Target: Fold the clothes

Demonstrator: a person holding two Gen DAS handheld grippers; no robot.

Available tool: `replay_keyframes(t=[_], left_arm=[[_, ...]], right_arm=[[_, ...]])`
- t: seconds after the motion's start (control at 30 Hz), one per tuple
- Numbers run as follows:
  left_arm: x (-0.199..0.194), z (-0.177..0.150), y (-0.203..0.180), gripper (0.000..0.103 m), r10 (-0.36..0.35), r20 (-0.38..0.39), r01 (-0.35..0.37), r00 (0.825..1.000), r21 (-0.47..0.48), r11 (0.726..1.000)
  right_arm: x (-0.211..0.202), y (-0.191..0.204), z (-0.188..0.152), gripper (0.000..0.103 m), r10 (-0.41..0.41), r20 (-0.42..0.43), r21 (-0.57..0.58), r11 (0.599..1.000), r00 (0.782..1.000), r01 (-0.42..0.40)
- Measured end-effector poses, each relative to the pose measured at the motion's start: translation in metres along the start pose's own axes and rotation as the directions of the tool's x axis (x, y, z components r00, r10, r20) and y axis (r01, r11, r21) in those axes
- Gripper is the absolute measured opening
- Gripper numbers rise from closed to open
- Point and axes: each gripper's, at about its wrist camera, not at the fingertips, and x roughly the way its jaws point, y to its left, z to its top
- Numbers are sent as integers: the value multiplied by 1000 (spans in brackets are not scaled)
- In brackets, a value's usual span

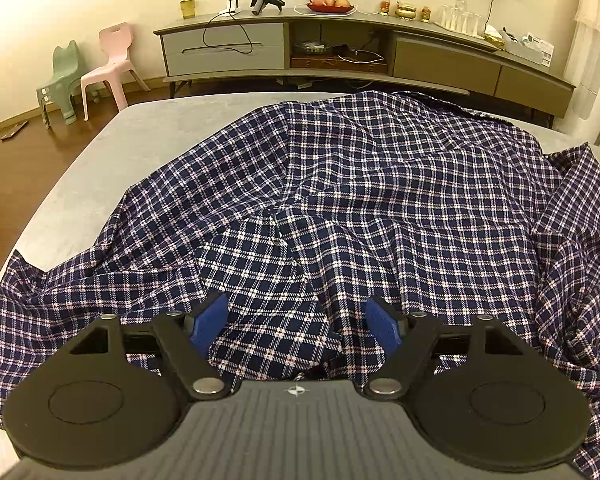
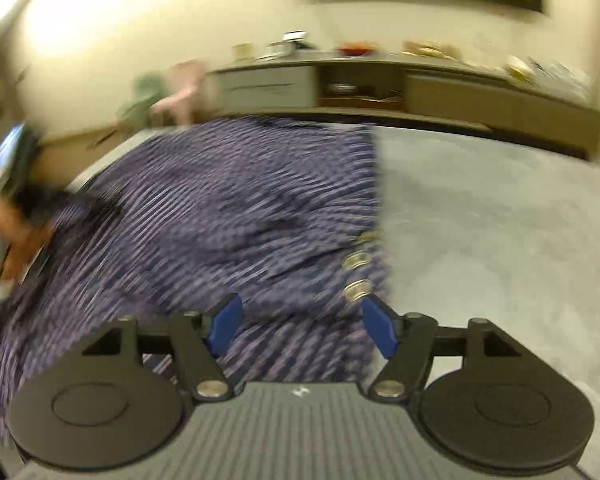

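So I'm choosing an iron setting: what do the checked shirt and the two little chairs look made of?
The checked shirt looks like thin woven cloth, perhaps cotton or a blend: matte, with a woven-in check and soft creases. The pink chair and the green chair look like moulded plastic: smooth, one-piece, slightly glossy.

The shirt (image 1: pixel 380 208) is soft woven checked cloth, matt and creased; the table (image 1: pixel 148 152) looks matt grey, faintly mottled; the floor (image 1: pixel 16 168) is glossy brown wood; the chairs (image 1: pixel 112 68) look smooth plastic; gripper pads (image 1: pixel 210 324) look ribbed, matt.
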Motion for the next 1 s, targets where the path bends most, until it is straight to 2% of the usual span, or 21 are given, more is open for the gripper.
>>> replay_keyframes(t=[0.07,0.13,0.17,0.2,0.3,0.37,0.47,0.53,0.57,0.6,0.67,0.7,0.73,0.77,0.8,0.83,0.93,1.0], left_arm=[[0,-2,-2,78,10,3,-10,1000,14,1000],[0,-3,-4,80,16,4,-16,1000,24,1000],[0,-4,-5,80,18,5,-18,1000,30,999],[0,-4,-6,80,20,5,-20,1000,35,999],[1,-3,-6,82,16,4,-16,1000,47,999],[1,-3,-5,82,10,4,-10,1000,50,999],[1,-2,1,82,8,-3,-8,1000,35,999],[3,-1,5,82,18,-14,-17,1000,20,1000],[3,-1,5,82,19,-16,-19,1000,18,1000],[3,-1,6,82,20,-17,-20,1000,15,1000],[4,-2,6,82,23,-20,-23,1000,10,1000],[4,-2,7,82,24,-22,-24,999,8,1000],[4,-2,7,82,25,-24,-25,999,6,1000],[3,-2,6,82,21,-25,-21,999,6,1000],[2,-1,6,81,18,-24,-18,1000,7,1000],[-4,2,7,81,17,-6,-16,1000,12,1000],[-21,12,10,82,10,49,-12,999,30,999],[-23,28,10,83,13,82,-18,997,66,998]], right_arm=[[16,-11,11,82,-23,11,29,999,1000,22],[48,-16,22,83,-29,-22,29,999,999,30],[66,-16,28,79,-33,-46,27,999,998,34],[79,-16,31,58,-10,-64,18,1000,998,11],[100,-9,36,17,53,-87,-7,999,995,-53],[88,-1,40,13,42,-47,-68,997,998,-45],[45,-8,63,12,-18,79,-121,992,997,27],[4,-45,88,12,-165,176,-57,982,970,178],[-12,-67,97,12,-285,200,-12,956,937,293],[-27,-90,105,12,-403,218,37,913,889,406],[-42,-140,113,13,-641,195,111,766,742,633],[-49,-159,111,15,-734,179,134,678,655,723],[-55,-178,108,18,-815,161,155,578,557,801],[-58,-192,104,30,-858,139,172,512,494,841],[-58,-198,100,41,-855,113,168,518,506,839],[-57,-204,96,44,-848,87,163,530,523,832],[-46,-164,85,51,-806,177,153,589,564,794],[-25,-133,81,50,-676,197,67,732,711,678]])
